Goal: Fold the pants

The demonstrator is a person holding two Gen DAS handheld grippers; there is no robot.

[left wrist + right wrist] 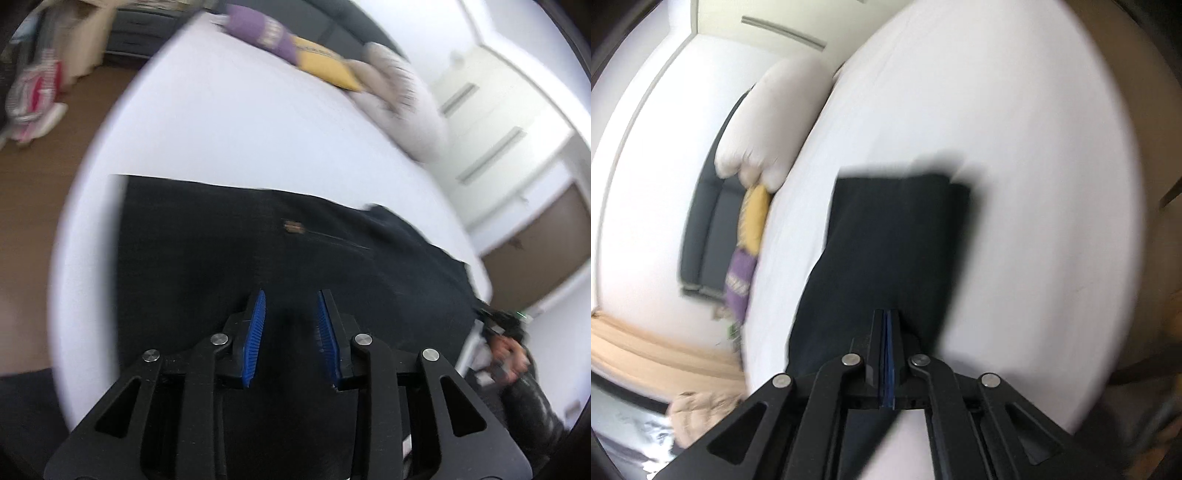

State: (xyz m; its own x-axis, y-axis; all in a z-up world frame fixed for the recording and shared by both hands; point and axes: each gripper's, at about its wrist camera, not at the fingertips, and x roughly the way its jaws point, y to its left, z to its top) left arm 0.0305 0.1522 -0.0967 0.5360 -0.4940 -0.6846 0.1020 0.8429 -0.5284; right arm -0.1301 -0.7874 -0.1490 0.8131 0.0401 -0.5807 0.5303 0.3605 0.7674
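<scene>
Both my grippers over the dark pants on the white bed.

My left gripper (290, 314) stands parted above the pants (258, 240); my right gripper (888, 332) is clenched, seemingly pinching cloth, though blur hides it. The pants fill centre frame on the bed (240, 129), pillows (399, 96) at upper right.

Motion blur smeared both views. We could not tell whether the left gripper (290, 325) pinched any of the dark pants (258, 236); the cloth there was black on black. The right gripper (888, 354) hid the cloth beneath it, and the pillows (775, 125) were only soft smears.
</scene>
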